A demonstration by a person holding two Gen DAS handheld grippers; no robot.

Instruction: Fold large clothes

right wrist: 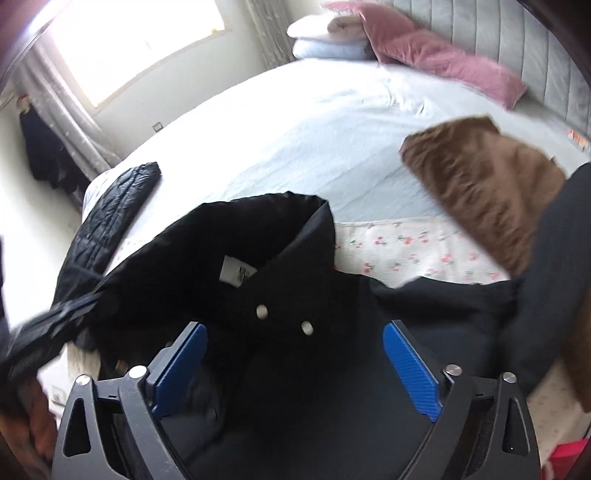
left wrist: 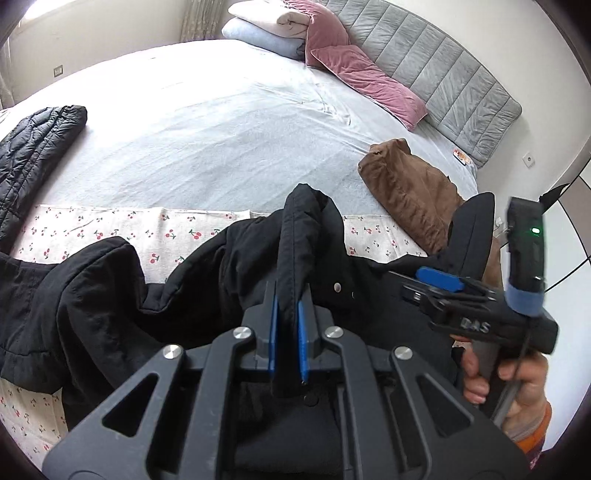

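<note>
A black coat [left wrist: 110, 295] lies crumpled at the near edge of the bed on a cherry-print cloth [left wrist: 110, 225]. My left gripper [left wrist: 289, 306] is shut on a raised fold of the coat's collar edge, the blue pads pinching the fabric. My right gripper [right wrist: 295, 354] is open, its blue pads wide apart on either side of the coat's collar [right wrist: 280, 258], where two white snaps and a label show. The right gripper also shows in the left wrist view [left wrist: 472, 295], held by a hand at the right.
A folded brown garment [left wrist: 410, 192] lies right of the coat. A black quilted jacket [left wrist: 33, 147] lies at the bed's left edge. Pink pillows [left wrist: 369, 77] and folded blankets [left wrist: 266, 26] sit at the grey headboard. The light bed sheet [left wrist: 221, 129] stretches beyond.
</note>
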